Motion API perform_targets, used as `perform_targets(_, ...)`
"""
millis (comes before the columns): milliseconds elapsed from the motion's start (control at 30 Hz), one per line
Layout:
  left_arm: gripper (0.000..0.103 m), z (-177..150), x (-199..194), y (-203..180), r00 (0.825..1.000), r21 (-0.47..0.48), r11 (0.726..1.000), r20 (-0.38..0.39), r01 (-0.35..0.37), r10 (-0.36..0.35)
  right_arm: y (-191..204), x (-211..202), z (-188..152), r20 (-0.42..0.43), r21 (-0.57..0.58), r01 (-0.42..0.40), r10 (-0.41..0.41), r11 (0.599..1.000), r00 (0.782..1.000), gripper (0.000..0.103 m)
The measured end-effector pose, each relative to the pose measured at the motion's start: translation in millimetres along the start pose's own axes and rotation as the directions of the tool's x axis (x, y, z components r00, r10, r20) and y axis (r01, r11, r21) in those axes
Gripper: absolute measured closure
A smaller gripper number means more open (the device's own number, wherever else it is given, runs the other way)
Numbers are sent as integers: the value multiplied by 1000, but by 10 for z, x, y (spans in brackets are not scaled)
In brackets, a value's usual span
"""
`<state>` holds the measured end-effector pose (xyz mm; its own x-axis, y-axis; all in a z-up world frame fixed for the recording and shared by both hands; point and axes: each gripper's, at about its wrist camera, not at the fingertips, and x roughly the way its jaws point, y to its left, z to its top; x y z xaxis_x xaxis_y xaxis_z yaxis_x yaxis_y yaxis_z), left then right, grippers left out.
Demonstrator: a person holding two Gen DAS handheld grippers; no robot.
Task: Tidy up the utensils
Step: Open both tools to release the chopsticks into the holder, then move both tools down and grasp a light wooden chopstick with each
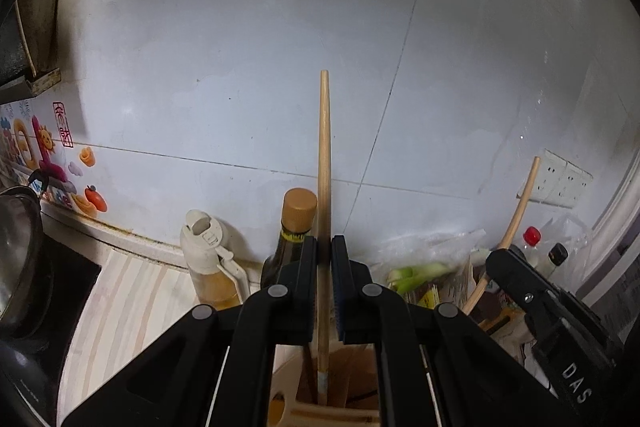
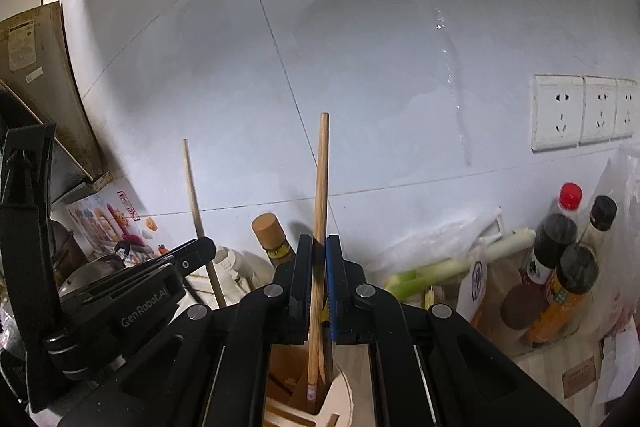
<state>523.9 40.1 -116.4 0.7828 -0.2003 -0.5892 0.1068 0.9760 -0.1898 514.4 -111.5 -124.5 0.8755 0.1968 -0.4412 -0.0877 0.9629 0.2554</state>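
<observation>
The left gripper (image 1: 324, 251) is clamped on one wooden chopstick (image 1: 324, 155), the right gripper (image 2: 319, 251) on another (image 2: 321, 187). Both tips sit low-centre in the wooden utensil holder (image 2: 340, 399). Release remains; other utensils not visible.

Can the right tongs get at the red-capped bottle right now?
Probably not yet. The right tongs are shut on a chopstick over the wooden holder, and the red-capped bottle stands crowded among other bottles by the wall.
</observation>
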Motion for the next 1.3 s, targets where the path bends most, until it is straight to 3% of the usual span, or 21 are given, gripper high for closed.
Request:
perform_targets(400, 98, -69, -228, -22, 999, 3, 1000, -45, 21, -21, -79, -207, -110, -54, 3, -40, 40, 999, 998, 96)
perform_targets(600, 94, -83, -300, -89, 994, 13, 999, -100, 51, -50, -72, -159, -164, -189, -2, -100, 98, 995, 977, 95)
perform_targets(667, 92, -58, -359, -97, 992, 15, 999, -116, 40, -38, -86, -177, -175, -221, 6, -118, 116, 993, 968, 90)
perform_targets(733, 63, -19, -439, -95, 993, 7, 1000, -116, 26, -25, -133, -248, -143, -228, 23, -138, 139, 990, 964, 56)
perform_targets(767, 24, 5, -489, -89, 994, 6, 1000, -110, 15, -14, -154, -295, -120, -227, 30, -148, 151, 989, 962, 50)
perform_targets(800, 0, 42, -582, -77, 996, 2, 1000, -88, -17, 18, -181, -364, -87, -221, 38, -145, 150, 989, 964, 41)
perform_targets(967, 0, 72, -891, -7, 994, -14, 995, -49, -101, 101, -335, -694, 56, -183, 72, -118, 129, 990, 975, 38)
perform_targets(1033, 0, -11, -1003, -17, 989, 2, 990, -45, -142, 142, -432, -853, 81, -175, 92, -83, 98, 992, 980, 32)
perform_targets(1100, 0, -145, -1103, -34, 982, -2, 983, -52, -184, 184, -561, -1014, 56, -176, 113, -41, 61, 993, 983, 26)
perform_targets(1200, 0, -394, -1198, -67, 980, -5, 982, -71, -188, 187, -759, -1196, -87, -197, 135, -3, 30, 991, 980, 19)
perform_targets(1300, 0, -760, -1225, -93, 976, -19, 983, -124, -185, 181, -994, -1313, -375, -255, 153, 51, -11, 987, 967, 18)
